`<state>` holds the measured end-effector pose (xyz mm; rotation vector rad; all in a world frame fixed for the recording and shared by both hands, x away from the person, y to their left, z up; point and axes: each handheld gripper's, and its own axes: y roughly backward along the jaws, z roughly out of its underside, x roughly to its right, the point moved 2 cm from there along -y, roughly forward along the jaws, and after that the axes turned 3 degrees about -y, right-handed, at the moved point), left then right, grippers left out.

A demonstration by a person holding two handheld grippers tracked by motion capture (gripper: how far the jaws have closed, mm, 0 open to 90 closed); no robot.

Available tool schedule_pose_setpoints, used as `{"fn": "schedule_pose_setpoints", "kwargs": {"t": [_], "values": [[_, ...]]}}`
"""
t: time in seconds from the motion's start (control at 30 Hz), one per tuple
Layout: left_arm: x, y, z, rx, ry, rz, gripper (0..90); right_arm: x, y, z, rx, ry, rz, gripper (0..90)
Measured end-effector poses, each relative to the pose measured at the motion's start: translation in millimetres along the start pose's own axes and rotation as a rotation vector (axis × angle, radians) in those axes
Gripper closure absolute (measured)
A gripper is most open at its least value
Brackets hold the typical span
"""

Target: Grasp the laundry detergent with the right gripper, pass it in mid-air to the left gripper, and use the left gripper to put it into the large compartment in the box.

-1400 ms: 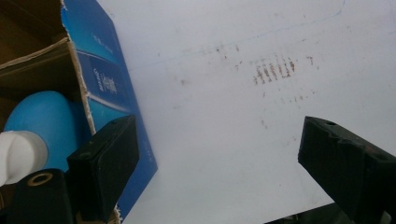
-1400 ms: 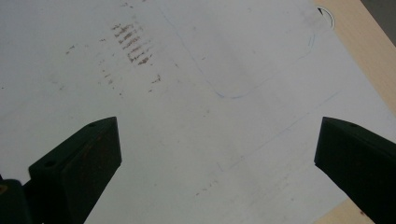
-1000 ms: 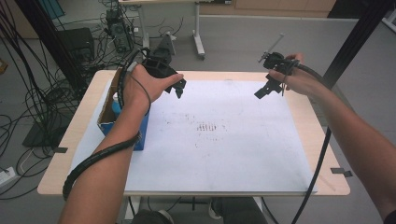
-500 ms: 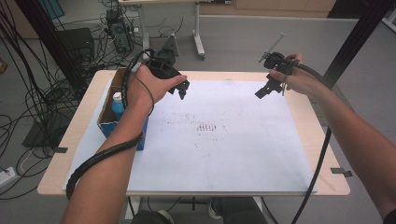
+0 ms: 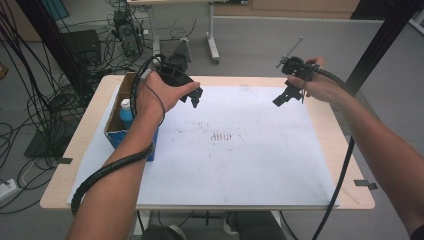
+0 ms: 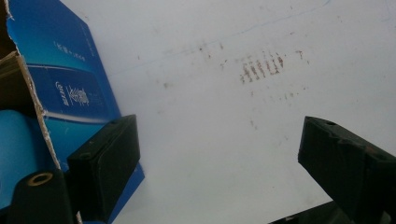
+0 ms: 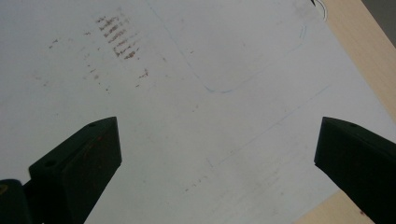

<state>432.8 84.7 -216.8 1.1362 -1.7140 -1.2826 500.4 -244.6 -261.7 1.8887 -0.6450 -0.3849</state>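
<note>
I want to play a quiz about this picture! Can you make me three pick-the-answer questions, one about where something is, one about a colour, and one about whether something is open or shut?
1. Where is the box?
A. At the table's left edge
B. In the middle of the sheet
C. On the floor

2. What colour is the box's outside?
A. Red
B. Blue
C. Green

3. How is the left gripper?
A. Shut on the box
B. Shut on a pen
C. Open, with nothing in it

Answers:
1 A: in the high view the box sits at the left edge of the table, beside the white sheet.
2 B: the left gripper view shows its wall blue.
3 C: the left gripper view shows only bare sheet between the two jaws.
</note>
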Motion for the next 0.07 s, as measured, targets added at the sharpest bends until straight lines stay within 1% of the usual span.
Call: {"fn": "schedule_pose_setpoints", "kwargs": {"t": [0.07], "values": [[-0.3, 0.4, 0.5, 0.000, 0.000, 0.000, 13.2, -0.6, -0.2, 0.1, -0.001, 0.002, 0.001, 0.6]]}}
